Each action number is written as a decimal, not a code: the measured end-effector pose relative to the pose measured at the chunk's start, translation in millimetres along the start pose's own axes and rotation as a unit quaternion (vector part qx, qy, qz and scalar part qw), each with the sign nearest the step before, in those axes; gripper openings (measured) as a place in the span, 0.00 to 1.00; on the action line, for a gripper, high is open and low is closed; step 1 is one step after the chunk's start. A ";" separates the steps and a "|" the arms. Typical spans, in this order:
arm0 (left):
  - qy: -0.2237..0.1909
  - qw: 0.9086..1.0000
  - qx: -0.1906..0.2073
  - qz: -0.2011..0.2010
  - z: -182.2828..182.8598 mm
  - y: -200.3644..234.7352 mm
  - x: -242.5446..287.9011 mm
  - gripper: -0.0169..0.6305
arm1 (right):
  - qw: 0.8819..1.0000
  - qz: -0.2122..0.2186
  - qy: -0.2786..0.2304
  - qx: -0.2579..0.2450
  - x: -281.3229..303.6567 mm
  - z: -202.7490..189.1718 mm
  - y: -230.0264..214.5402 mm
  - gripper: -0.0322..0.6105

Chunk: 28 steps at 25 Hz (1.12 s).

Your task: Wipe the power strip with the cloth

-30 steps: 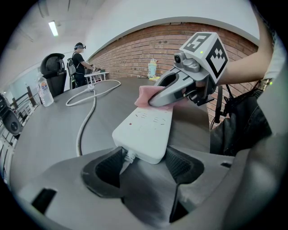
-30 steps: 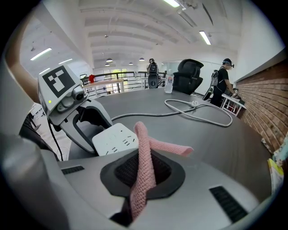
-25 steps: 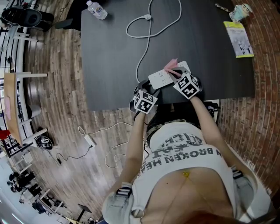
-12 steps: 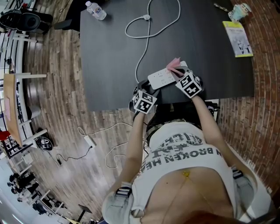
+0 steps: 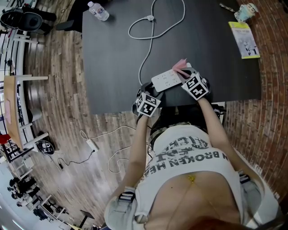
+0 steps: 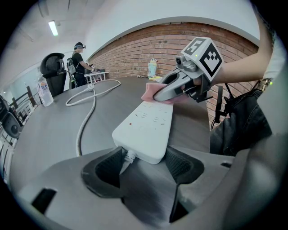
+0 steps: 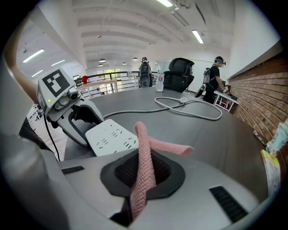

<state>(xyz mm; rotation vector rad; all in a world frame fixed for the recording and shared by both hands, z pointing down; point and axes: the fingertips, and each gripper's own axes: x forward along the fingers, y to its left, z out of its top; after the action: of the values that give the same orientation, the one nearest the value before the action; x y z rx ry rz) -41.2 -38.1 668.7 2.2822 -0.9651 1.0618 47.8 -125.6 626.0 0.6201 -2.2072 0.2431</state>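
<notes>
A white power strip (image 5: 168, 80) (image 6: 145, 130) (image 7: 111, 139) lies on the dark table (image 5: 117, 58) near its front edge. My left gripper (image 5: 148, 99) (image 6: 143, 165) is shut on the strip's cable end, its jaws on either side of that end. My right gripper (image 5: 191, 81) (image 7: 143, 177) is shut on a pink cloth (image 5: 179, 66) (image 6: 151, 92) (image 7: 144, 157), which stands up between the jaws and folds over by the strip's far end. The white cable (image 5: 150, 27) (image 6: 85, 117) (image 7: 189, 108) runs away across the table.
A water bottle (image 5: 99, 10) (image 6: 45, 91) stands at the table's far left corner. A yellow-edged booklet (image 5: 245, 39) and a small figure (image 5: 248, 11) sit at the far right. A brick wall lies to the right. A second power strip (image 5: 92, 144) lies on the wooden floor.
My right gripper with the cloth has shifted slightly right and up along the strip's end. The left gripper and strip have barely moved.
</notes>
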 end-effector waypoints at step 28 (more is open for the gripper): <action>0.000 1.000 0.000 -0.001 -1.2 -0.4 0.0 0.46 | 0.997 -0.053 0.008 0.048 -20.9 -27.3 -43.7 0.08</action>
<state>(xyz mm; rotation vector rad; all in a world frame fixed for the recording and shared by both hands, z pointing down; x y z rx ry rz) -41.5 -37.1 669.4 2.2822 -0.9638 1.0604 99.6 -145.8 626.7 0.7827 -2.1497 0.2991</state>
